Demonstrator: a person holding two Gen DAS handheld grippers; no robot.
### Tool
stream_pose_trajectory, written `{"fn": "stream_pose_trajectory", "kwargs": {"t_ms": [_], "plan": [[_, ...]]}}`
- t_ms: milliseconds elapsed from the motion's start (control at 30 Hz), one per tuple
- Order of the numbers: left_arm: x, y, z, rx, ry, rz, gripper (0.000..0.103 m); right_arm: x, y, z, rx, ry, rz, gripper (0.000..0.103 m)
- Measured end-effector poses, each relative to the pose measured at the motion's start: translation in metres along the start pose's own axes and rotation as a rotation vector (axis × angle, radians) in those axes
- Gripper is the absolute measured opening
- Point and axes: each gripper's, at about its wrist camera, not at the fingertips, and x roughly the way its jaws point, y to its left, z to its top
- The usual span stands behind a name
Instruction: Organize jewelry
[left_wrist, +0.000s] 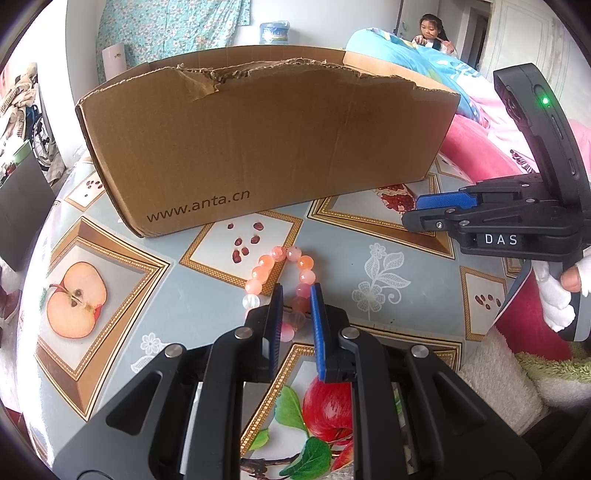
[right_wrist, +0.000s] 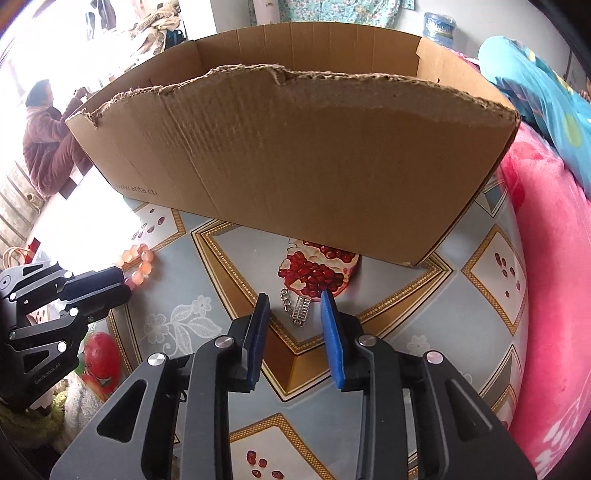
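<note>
Left gripper (left_wrist: 297, 291): I have its jaws drawn narrow over the near side of the bead bracelet (left_wrist: 279, 277); beads sit between the blue pads and seem pinched, so I read this as a grip on it.
Bead bracelet: a loop of pink and orange beads lying on the table (left_wrist: 413, 325), in front of the cardboard box (left_wrist: 266, 147), stretching away from my left gripper toward the box.
Cardboard box: open-topped, torn along its near rim, standing just behind both pieces of jewelry.
Silver charm (right_wrist: 297, 308): a small metal piece with a short chain, lying on the table at the edge of the printed pomegranate, its long axis running roughly away from me, toward the box.
Right gripper (right_wrist: 293, 302): partly open and empty; the pads do not touch the charm, which lies just ahead between the fingertips.
Key relation: my right gripper is far nearer the charm; I judge it need only sink a little, then close across the charm's narrow width.
</note>
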Motion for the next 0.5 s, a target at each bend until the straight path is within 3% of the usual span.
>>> {"fn": "stream_pose_trajectory", "kwargs": {"t_ms": [67,100,133,500], "plan": [[0.0,0.0,0.0,0.0,-0.001,0.001,0.014,0.0,0.001,0.001,-0.002,0.009,-0.003,0.023],[0.0,0.0,0.0,-0.001,-0.001,0.0,0.014,0.0,0.001,0.001,0.004,0.017,0.003,0.012],[0.0,0.001,0.0,-0.002,-0.001,-0.002,0.014,0.0,0.0,0.002,0.018,0.024,0.017,0.008],[-0.001,0.0,0.0,-0.004,-0.004,0.0,0.014,-0.006,-0.03,0.006,0.161,0.011,0.135,0.003]]}}
